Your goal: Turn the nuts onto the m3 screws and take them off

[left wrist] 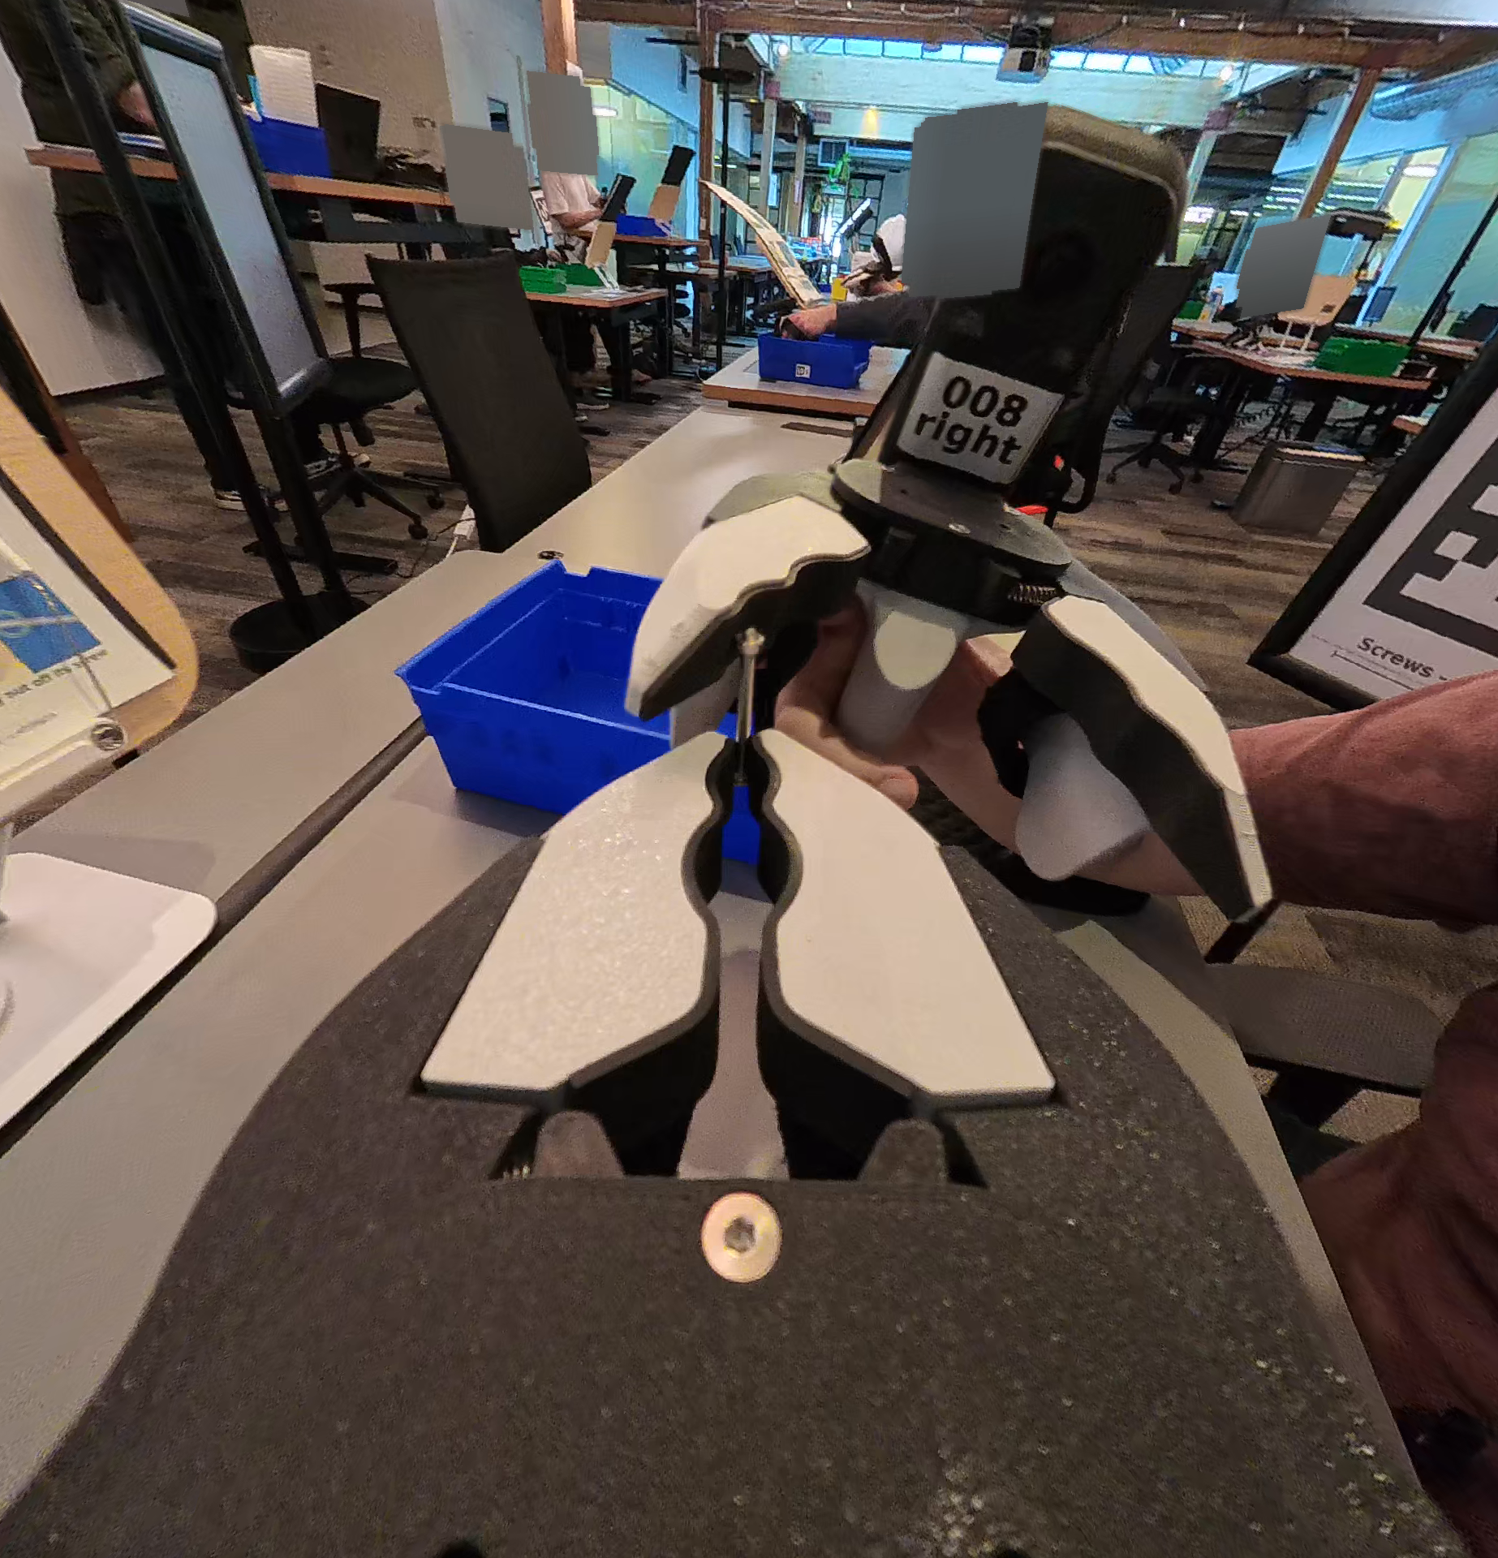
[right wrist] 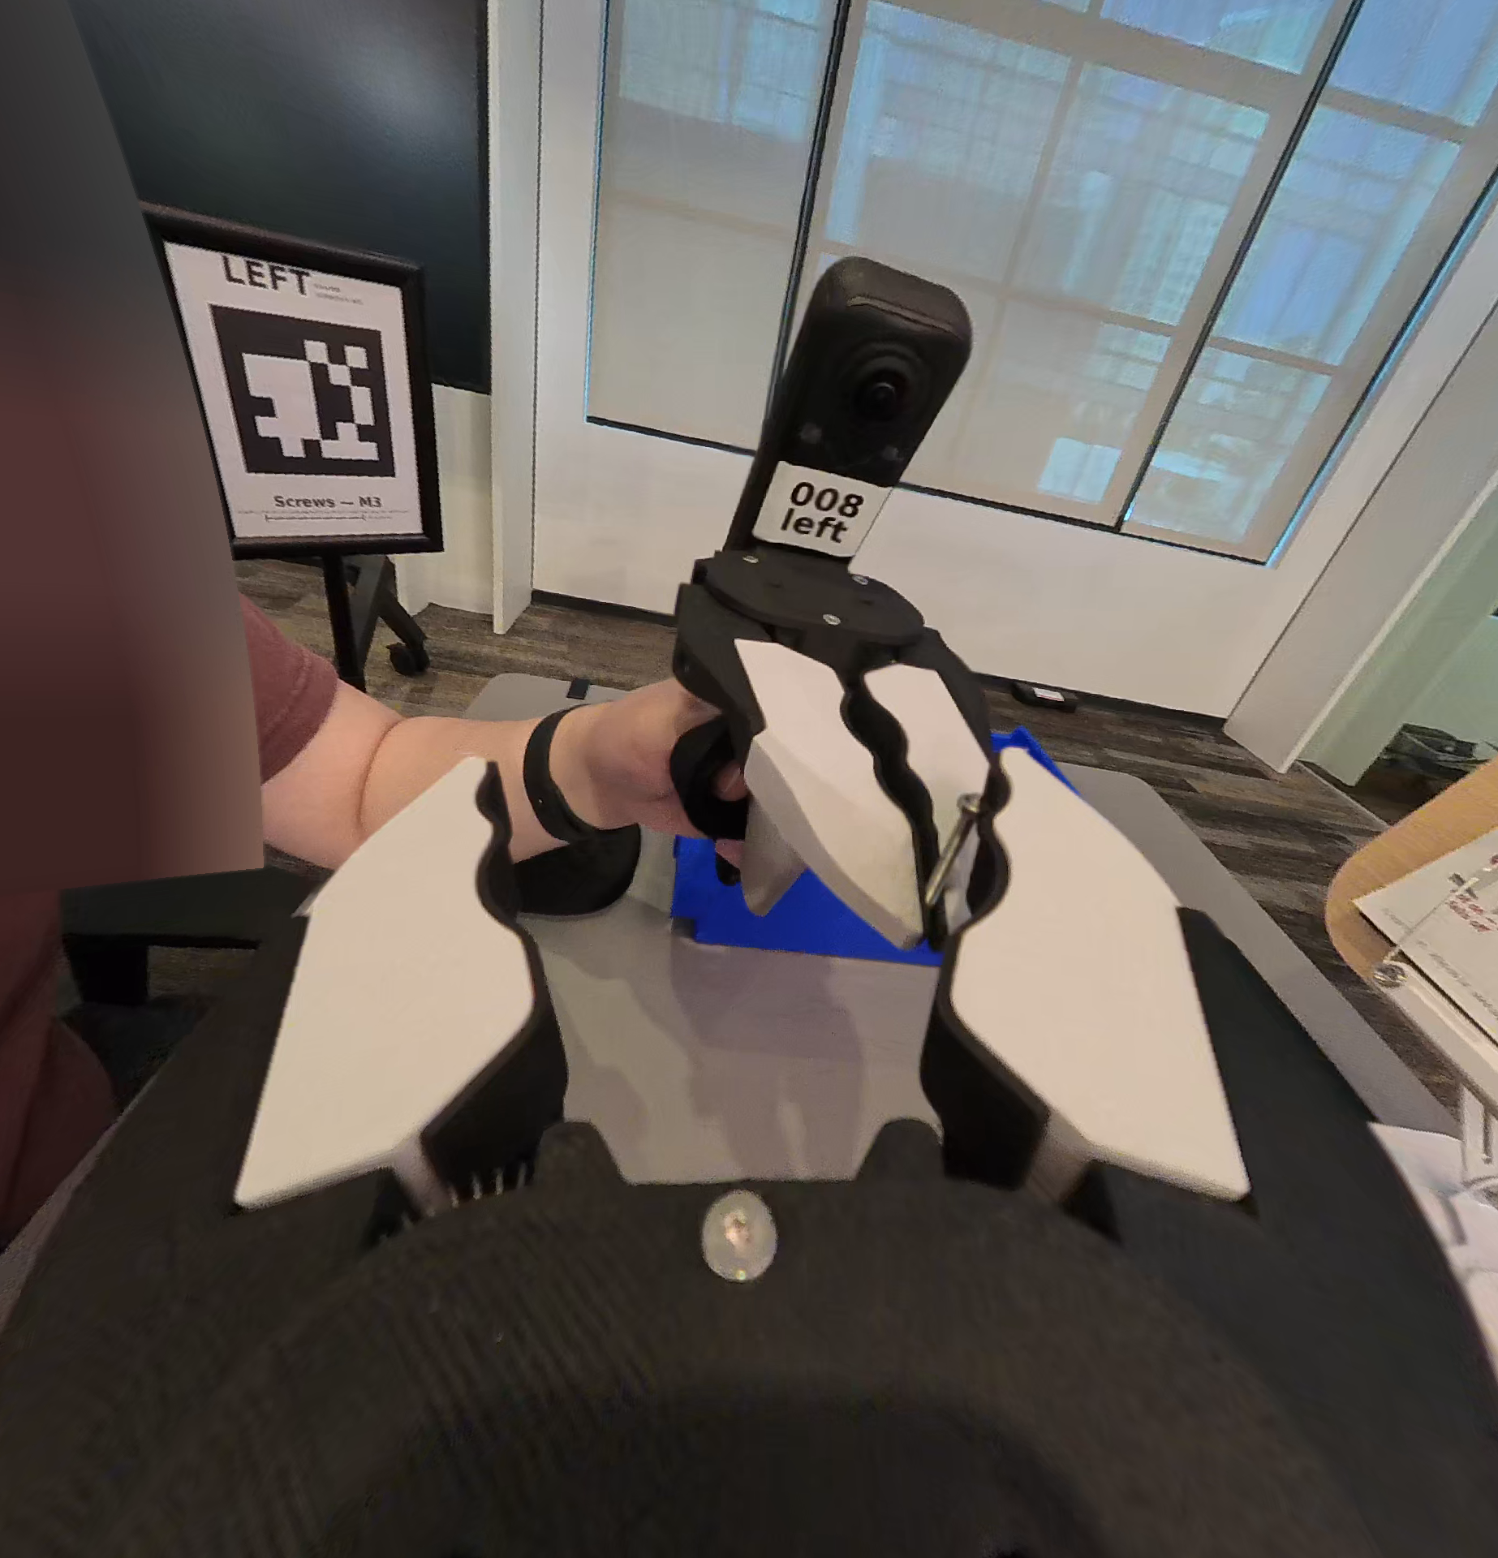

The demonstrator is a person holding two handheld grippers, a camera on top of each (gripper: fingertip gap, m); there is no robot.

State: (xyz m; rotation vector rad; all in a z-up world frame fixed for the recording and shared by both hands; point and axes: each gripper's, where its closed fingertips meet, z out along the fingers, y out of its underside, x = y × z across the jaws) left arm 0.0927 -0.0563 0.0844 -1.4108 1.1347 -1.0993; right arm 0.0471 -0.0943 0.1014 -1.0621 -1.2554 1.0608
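Left wrist view: left tool [left wrist: 739, 746] clenched on thin steel M3 screw [left wrist: 746, 700], frame centre, above blue plastic bin [left wrist: 543, 700] on grey tabletop [left wrist: 223, 784]. Right wrist view: right tool [right wrist: 741, 830] spread wide, right finger [right wrist: 1066, 910] just beside screw [right wrist: 952, 851]. Centre on the small nut at the screw's top before closing, I'd say; keep axis straight.

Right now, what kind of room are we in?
Probably a big shared workshop or lab office: rows of desks with office chairs, blue parts bins, and framed marker signs on stands.
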